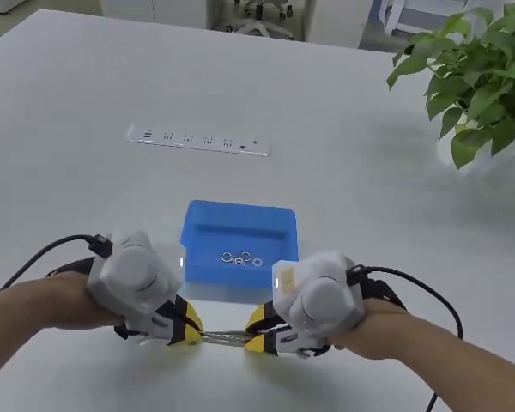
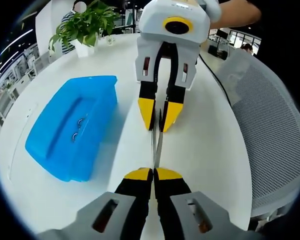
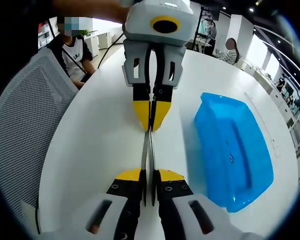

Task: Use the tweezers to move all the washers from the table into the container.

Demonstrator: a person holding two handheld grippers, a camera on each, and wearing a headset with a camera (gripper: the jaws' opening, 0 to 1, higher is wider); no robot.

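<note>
Low in the middle of the head view, our left tool (image 1: 187, 329) and right tool (image 1: 259, 336) each clamp one end of the tweezers (image 1: 223, 336). Washers (image 1: 240, 258) lie in the blue container (image 1: 202, 215) just above. We see none on the table (image 1: 369, 215), so the moving looks done; next, lay the tweezers down gently.

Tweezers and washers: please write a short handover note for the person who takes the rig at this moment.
Left gripper: shut on one end of the tweezers.
Right gripper: shut on the other end. The tweezers span the two, low over the table, on the person's side of the container.
Done: several washers lie in the container.
Left: probably only to check the table for stray washers, then put the tweezers down.
</note>
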